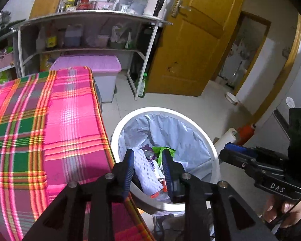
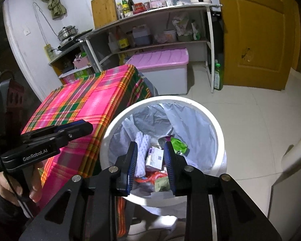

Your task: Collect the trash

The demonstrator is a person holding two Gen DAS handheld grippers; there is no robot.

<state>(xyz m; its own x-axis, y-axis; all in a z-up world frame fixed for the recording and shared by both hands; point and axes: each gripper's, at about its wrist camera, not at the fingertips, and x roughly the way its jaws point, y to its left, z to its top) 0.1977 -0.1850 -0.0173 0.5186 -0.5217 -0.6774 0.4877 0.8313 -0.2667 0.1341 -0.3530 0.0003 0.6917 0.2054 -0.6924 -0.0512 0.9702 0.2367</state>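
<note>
Left fingers: the left gripper (image 1: 148,168) has its two blue fingers (image 1: 129,172) a little apart, with nothing pinched between them. They hang over the near edge of the trash bin (image 1: 164,111).

Right fingers: the right gripper (image 2: 150,165) also has its fingers (image 2: 132,166) a little apart and holds nothing. They point down into the mouth of the bin.

Trash: the trash lies down inside the bin, below both pairs of fingers and not touching them. There is a white foam net (image 2: 141,146), a small purple and white box (image 2: 155,157), a green wrapper (image 2: 178,143) and some orange bits (image 2: 150,177) near the bottom.

Bin: it is round and white with a pale bag (image 2: 192,128) lining it. It stands on the tiled floor (image 2: 250,120).

Table: the table (image 1: 40,120) with the pink and green check cloth stands just beside the bin, on its left. The bin's rim is almost touching the cloth's edge.

Hands: a hand (image 2: 8,186) holds the left gripper's handle over the table side of the bin. Another hand (image 1: 285,210) holds the right gripper's handle on the other side.

Behind the bin: a box with a pink lid (image 2: 164,58) sits on the floor under the shelves (image 2: 150,46). A brown door (image 2: 256,36) is behind the bin, to the right.
</note>
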